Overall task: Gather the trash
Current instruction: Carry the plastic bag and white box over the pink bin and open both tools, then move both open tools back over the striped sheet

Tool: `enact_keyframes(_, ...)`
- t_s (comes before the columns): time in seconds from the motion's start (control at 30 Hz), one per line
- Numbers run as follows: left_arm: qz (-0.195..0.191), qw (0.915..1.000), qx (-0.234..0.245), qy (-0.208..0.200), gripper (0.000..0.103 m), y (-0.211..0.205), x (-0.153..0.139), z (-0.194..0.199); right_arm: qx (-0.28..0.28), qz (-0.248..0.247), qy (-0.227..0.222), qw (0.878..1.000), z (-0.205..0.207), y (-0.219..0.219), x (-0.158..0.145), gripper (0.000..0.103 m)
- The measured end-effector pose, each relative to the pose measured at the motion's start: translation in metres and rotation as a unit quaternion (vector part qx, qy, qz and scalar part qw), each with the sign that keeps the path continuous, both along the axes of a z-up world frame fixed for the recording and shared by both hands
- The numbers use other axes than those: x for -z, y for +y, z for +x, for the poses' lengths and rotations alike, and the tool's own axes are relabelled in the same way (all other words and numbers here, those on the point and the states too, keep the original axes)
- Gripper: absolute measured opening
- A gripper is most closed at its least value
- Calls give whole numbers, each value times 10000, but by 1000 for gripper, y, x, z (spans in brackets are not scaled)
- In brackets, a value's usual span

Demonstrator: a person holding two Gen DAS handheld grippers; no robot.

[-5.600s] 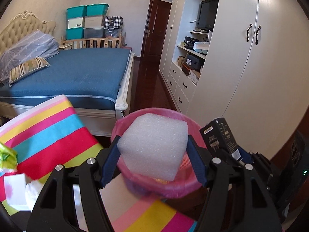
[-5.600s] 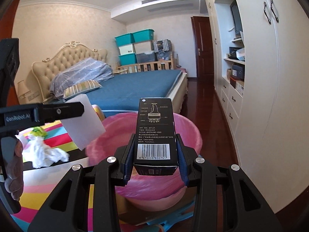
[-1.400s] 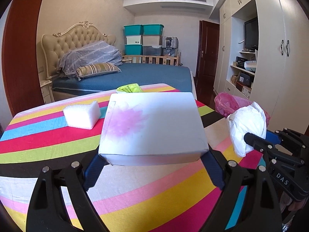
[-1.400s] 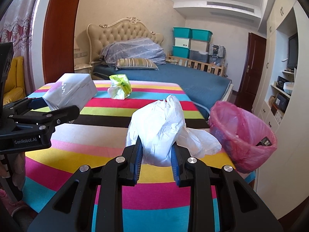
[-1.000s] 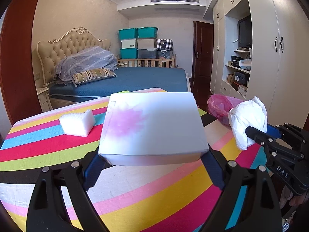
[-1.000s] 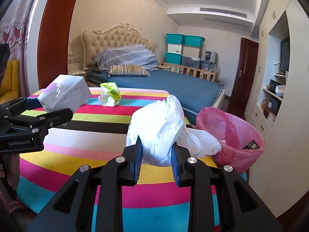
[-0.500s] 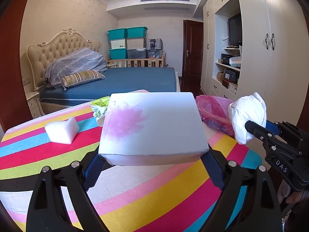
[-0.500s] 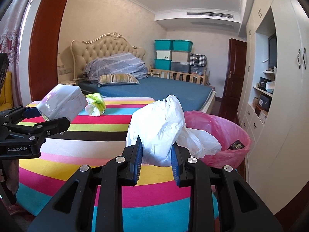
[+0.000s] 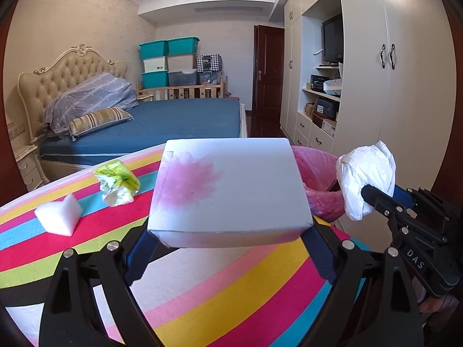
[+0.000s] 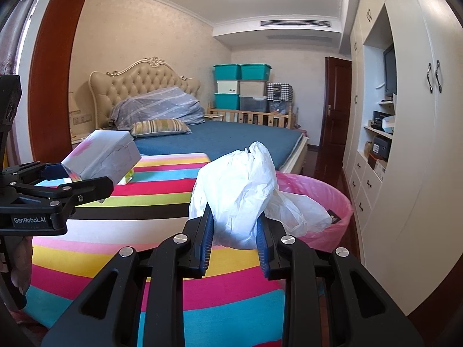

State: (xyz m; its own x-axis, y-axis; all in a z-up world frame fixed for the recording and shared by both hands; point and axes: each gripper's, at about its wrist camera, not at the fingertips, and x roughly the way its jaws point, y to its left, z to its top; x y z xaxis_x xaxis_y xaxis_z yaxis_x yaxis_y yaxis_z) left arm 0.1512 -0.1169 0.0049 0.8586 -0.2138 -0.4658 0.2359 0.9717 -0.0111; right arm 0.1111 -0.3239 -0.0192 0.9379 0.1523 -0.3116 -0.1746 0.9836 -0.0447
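Your left gripper holds the white box with its jaws spread wide, one pad on each lower corner, so the broad carton sits level ahead of them and clear of the counter. Your right gripper has its jaws drawn narrow on the crumpled white bag; the pinch is low on the wad, which lets the loose plastic puff up above and spill off to the right of the pads. Both loads are off the counter and aimed at the pink bin, which lies just beyond and right of the right jaws and shows past the far right corner of the box. That reads as a carry with both hands, each piece meant for the bin. Left of the left jaws, a foam block and a green wrapper lie on the striped cloth, not yet collected.
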Motion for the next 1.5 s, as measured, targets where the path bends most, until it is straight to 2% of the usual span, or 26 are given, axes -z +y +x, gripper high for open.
enact_keyframes(0.27,27,9996,260,148,88,-27,-2,33,12,136,-36,9999,20,-24,2,27)
enact_keyframes(0.47,41,9981,521,332,88,-52,-5,68,15,352,-211,9992,43,-64,-3,27)
enact_keyframes(0.73,-357,9920,863,846,88,-81,-5,131,272,373,-190,9988,84,-105,-2,28)
enact_keyframes(1.0,-598,9883,1011,968,88,-111,-4,172,334,561,3,9979,126,-123,12,29)
enact_keyframes(1.13,-885,9842,1138,1027,88,-125,-11,194,174,730,-12,9972,147,-127,14,31)
enact_keyframes(1.2,-1094,9801,1217,1125,93,-130,-15,206,59,662,-42,9978,156,-125,18,38)
enact_keyframes(1.23,-1144,9788,1232,1173,98,-132,-17,211,25,625,-4,9980,161,-123,21,58)
enact_keyframes(1.27,-1162,9788,1200,1185,98,-133,-19,215,12,620,22,9981,163,-123,24,77)
enact_keyframes(1.4,-1215,9806,1081,1093,98,-124,-22,209,155,622,0,9979,151,-127,31,78)
enact_keyframes(1.5,-1017,9867,905,893,98,-104,-20,192,182,535,-75,9984,125,-124,33,78)
